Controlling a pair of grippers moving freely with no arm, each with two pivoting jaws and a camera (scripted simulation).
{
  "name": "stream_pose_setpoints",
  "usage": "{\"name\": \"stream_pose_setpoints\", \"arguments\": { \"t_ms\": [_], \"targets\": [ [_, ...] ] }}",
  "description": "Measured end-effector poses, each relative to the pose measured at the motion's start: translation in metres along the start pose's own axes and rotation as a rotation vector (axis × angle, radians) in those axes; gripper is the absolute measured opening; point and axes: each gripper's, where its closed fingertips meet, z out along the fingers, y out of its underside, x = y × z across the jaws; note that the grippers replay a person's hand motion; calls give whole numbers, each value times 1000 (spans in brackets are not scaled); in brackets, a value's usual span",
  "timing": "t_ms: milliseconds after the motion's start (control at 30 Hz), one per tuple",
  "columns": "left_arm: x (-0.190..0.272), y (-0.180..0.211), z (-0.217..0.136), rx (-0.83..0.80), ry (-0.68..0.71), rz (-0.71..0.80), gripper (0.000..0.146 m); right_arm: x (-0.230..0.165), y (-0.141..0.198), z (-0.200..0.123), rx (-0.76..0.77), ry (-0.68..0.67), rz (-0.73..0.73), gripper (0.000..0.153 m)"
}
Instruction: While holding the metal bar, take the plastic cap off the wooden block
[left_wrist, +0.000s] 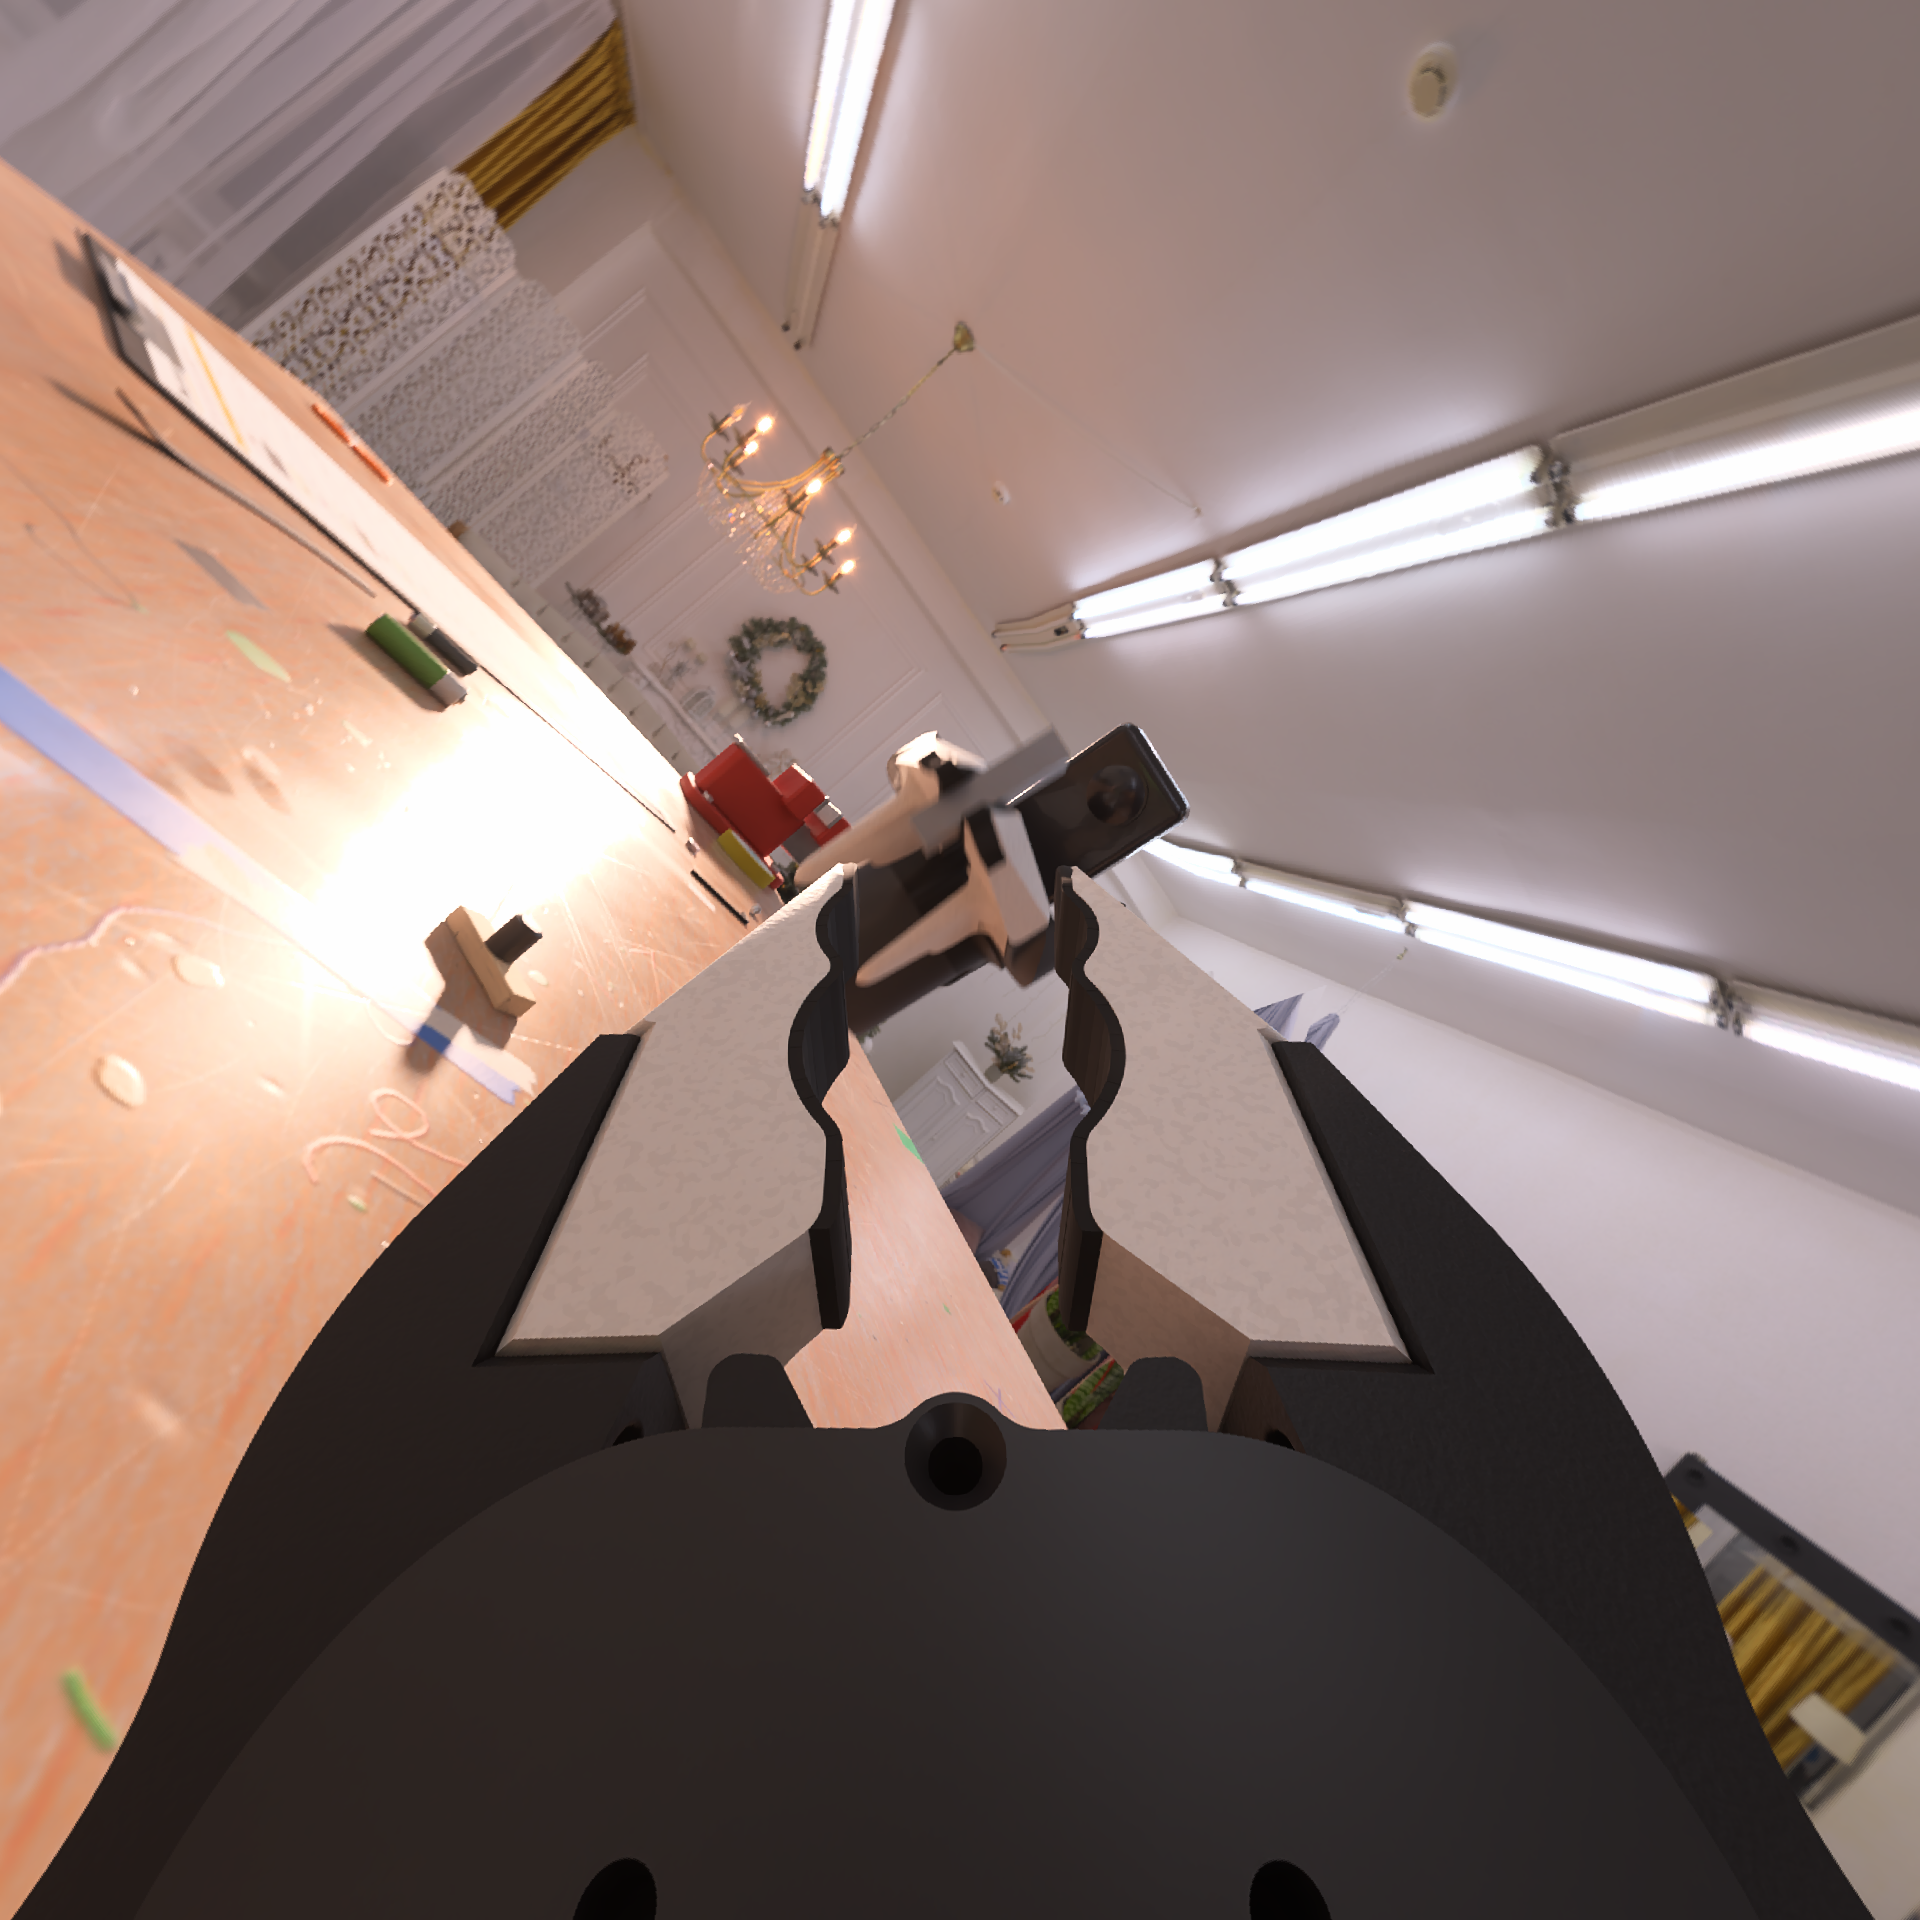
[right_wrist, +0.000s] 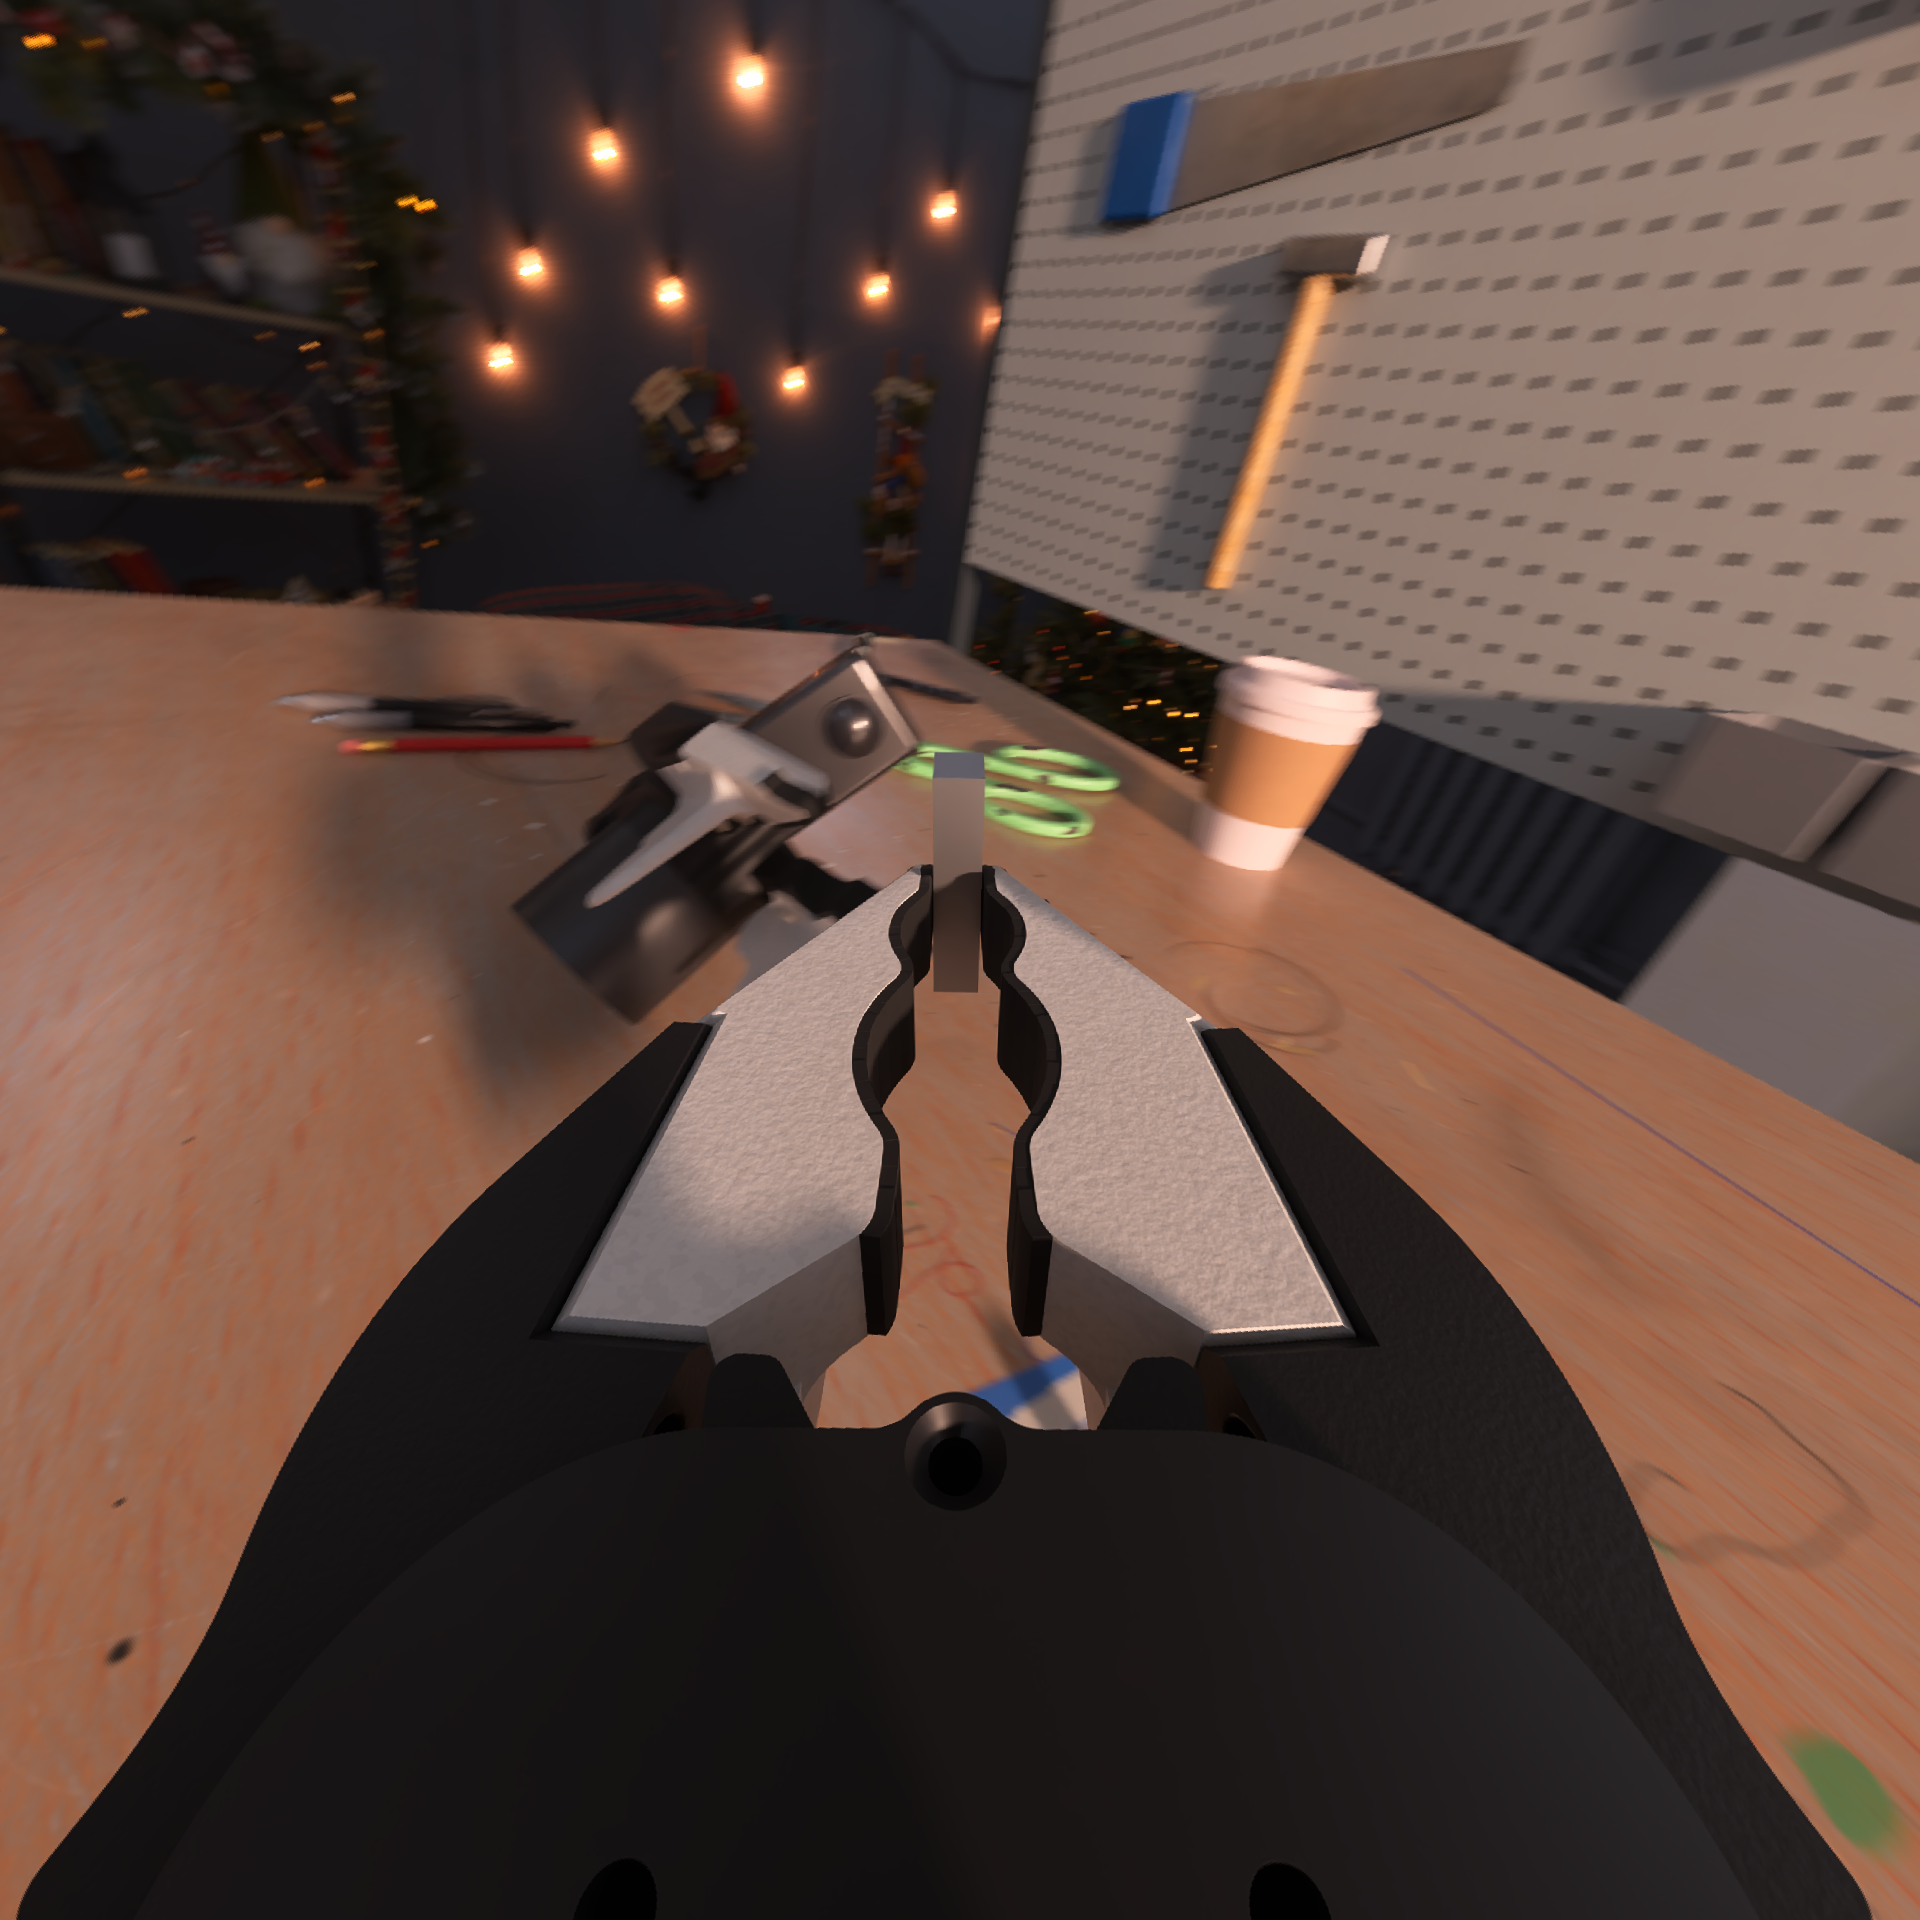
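In the left wrist view a small tan wooden block lies on the orange table, with a dark plastic cap on one end. My left gripper is open and empty, in the air to the right of the block and apart from it. My right gripper is shut on a grey metal bar that stands upright between its fingertips. The right gripper and the bar also show beyond my left fingertips. The left gripper shows left of the bar.
Green markers, a red tool, a clipboard and blue tape lie on the table. A paper coffee cup, green scissors, pens and a pegboard with a saw and hammer stand beyond.
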Motion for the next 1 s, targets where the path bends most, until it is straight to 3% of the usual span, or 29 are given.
{"name": "stream_pose_setpoints", "arguments": {
  "t_ms": [167,333,467,567,667,833,1000],
  "targets": [
    [-6,9,5,-59,-51,21,39,69,-14,-68,54,252,124,8],
    [-14,14,11,-90,-143,125,39,90,17,-116,-47,371,237,8],
    [-26,11,14,-62,-291,228,35,86,30,-120,-99,359,266,8],
    [-39,11,15,-37,-435,260,23,85,36,-119,-122,339,290,8],
    [-50,28,25,-169,-523,269,11,87,42,-120,-130,333,323,8],
    [-72,52,39,-411,-703,368,9,94,45,-130,-85,350,392,8],
    [-86,51,51,-424,-842,441,16,104,45,-142,-61,399,409,8]
  ]
}}
